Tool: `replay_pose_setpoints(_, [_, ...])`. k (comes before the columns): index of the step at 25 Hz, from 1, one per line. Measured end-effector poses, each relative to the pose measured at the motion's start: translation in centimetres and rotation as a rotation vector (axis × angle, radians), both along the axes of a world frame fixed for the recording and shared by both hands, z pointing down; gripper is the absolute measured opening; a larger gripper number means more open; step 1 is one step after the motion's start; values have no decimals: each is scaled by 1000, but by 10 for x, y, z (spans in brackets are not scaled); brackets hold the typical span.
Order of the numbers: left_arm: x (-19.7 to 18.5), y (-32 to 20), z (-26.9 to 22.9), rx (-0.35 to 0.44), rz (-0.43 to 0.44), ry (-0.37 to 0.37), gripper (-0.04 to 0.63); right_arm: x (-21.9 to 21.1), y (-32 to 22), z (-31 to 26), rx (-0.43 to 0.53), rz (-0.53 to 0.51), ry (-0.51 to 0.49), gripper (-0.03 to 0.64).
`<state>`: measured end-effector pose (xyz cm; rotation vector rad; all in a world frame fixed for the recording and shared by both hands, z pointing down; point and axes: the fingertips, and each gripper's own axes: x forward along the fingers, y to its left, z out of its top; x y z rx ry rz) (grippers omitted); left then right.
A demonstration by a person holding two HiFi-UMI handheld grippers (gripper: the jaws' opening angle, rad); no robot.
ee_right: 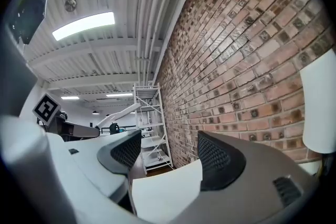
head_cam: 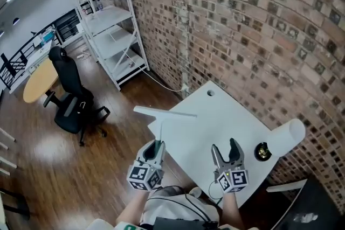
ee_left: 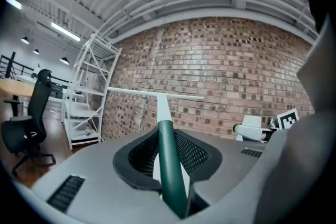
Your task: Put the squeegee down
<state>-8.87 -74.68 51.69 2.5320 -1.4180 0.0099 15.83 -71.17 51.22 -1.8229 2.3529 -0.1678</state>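
Table [head_cam: 215,121]: white, one side against the brick wall.
Hole [head_cam: 210,93]: small, round, near the table's far corner.
On top: white roll [head_cam: 287,136]; small dark round object [head_cam: 262,152] just beside it.

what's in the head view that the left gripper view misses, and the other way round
Head view only: the white square table, the white paper roll lying by the wall, and a small black round object beside it.

Left gripper view only: the ribbed ceiling with strip lights, and a close look at the left gripper, fingers shut on the green-handled white squeegee.

Both: that squeegee, the red brick wall, the white metal shelf rack and the black office chair.
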Motion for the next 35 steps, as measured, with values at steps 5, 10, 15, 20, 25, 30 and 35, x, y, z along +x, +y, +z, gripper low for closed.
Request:
replay_pose_setpoints(5, [49, -33, 6, -18, 105, 1, 83, 9, 7, 32, -84, 39, -25, 348])
replay_pose_setpoints(10, [105, -68, 20, -74, 283, -6, 83, 31, 8, 39, -99, 191, -23, 348])
replay_pose_setpoints(15, [139, -98, 49, -92, 431, -102, 83, 55, 0, 43, -119, 348, -44, 348])
replay_pose_setpoints(20, [179, -126, 97, -151, 574, -204, 83, 51, -11, 49, -161, 421, -46, 348])
replay_pose_setpoints(25, [229, -150, 178, -280, 657, -262, 83, 57, -10, 69, -220, 513, -51, 350])
replay_pose_setpoints(30, [284, -168, 245, -364, 720, -342, 83, 73, -14, 83, -275, 563, -47, 348])
replay_pose_setpoints(35, [323, -181, 284, -437, 738, -411, 83, 89, -9, 92, -305, 619, -40, 349])
